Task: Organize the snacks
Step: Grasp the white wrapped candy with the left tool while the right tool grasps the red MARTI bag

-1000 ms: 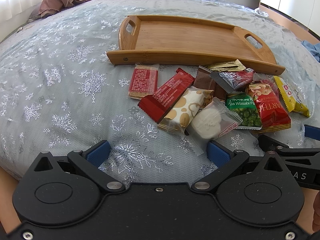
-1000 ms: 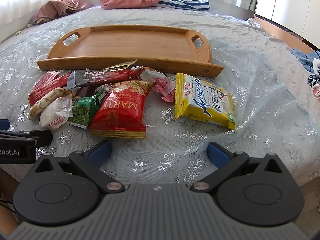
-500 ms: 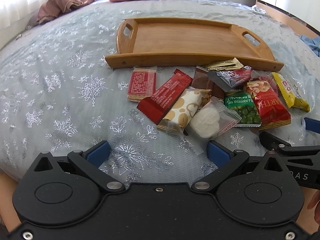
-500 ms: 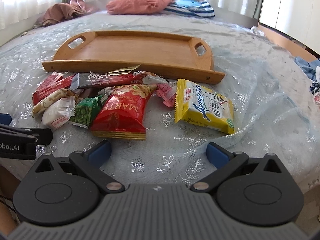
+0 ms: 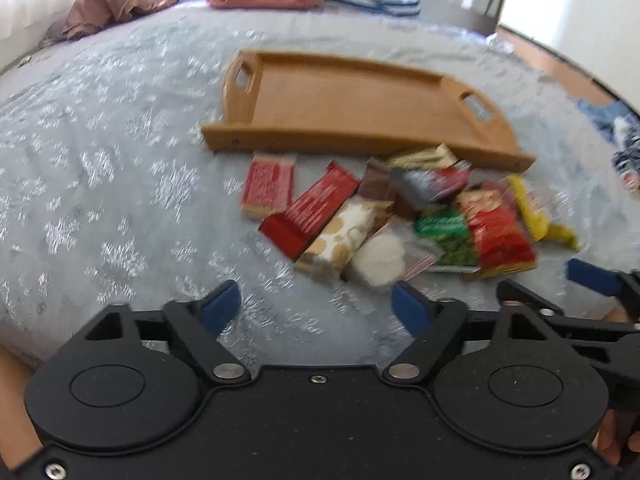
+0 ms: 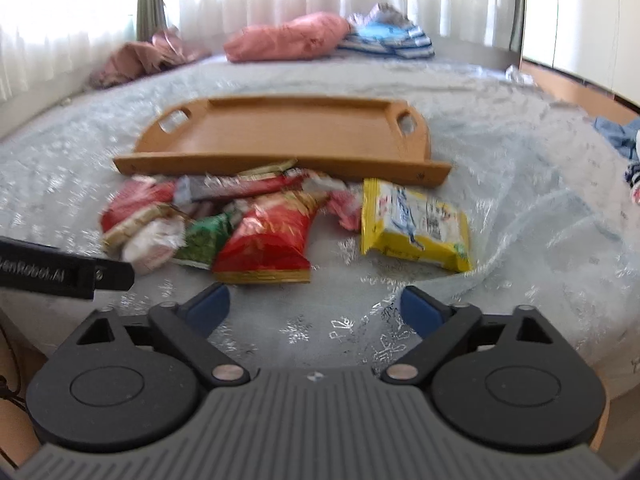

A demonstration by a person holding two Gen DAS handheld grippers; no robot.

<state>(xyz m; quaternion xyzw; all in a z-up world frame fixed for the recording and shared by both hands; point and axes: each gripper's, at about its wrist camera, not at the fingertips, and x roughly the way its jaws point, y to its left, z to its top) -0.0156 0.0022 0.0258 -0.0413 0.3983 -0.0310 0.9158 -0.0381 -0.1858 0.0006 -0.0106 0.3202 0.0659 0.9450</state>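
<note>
Both the left gripper (image 5: 316,304) and right gripper (image 6: 314,306) hover empty, jaws narrowing, just short of the snack pile (image 6: 256,224) dumped right in front of the bare wooden tray (image 6: 288,136), probably its destination.

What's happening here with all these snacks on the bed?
A person holds a gripper in each hand over a bed. The snack packets lie in a heap in front of the wooden tray, which holds nothing yet. The left gripper and the right gripper are both closing with nothing between their jaws. No snack has been picked up.
</note>
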